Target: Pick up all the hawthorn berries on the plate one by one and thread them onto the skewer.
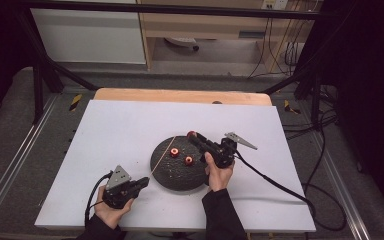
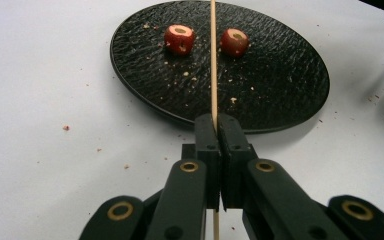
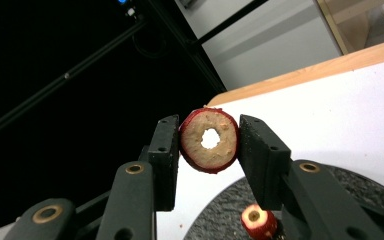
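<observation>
A thin wooden skewer [image 2: 213, 60] is pinched in my left gripper [image 2: 216, 122], which is shut on it; the stick reaches forward over the black textured plate [image 2: 290, 85]. In the high view the left gripper [image 1: 144, 182] sits at the plate's [image 1: 166, 172] near left and the skewer [image 1: 163, 155] slants up across it. Two red cored fruit pieces [image 1: 174, 152] [image 1: 188, 160] lie on the plate. My right gripper [image 1: 191, 135] is shut on a third red fruit ring [image 3: 209, 140], held above the plate's far edge, its hole facing the camera.
A white sheet [image 1: 110, 135] covers the wooden table [image 1: 180, 95]. Crumbs are scattered on the plate and sheet. Black frame bars [image 1: 45, 70] stand at the back corners, and cables [image 1: 290, 190] trail off to the right.
</observation>
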